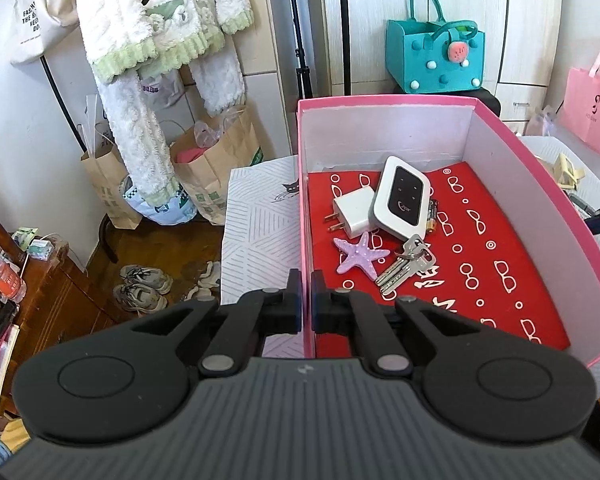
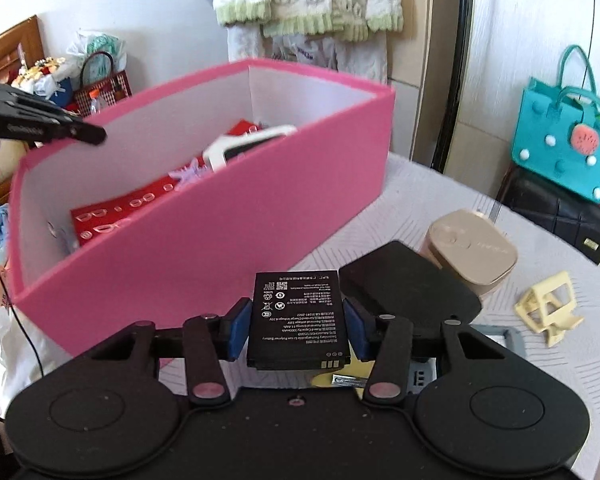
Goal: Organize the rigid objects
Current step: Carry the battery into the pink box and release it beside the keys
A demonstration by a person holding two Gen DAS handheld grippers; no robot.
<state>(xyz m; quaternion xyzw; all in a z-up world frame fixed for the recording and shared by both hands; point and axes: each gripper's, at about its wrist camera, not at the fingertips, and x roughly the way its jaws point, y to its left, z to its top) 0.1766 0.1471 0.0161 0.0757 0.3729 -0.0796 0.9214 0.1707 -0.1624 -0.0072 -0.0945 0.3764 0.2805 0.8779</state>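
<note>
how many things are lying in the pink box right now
5 seen: white charger, white pocket router beside it, AA batteries half hidden behind the router, purple starfish, keys. More may be hidden.

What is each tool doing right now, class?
Left tool: closed on the side wall of the pink box.
Right tool: closed on the black battery, held outside the box.
</note>
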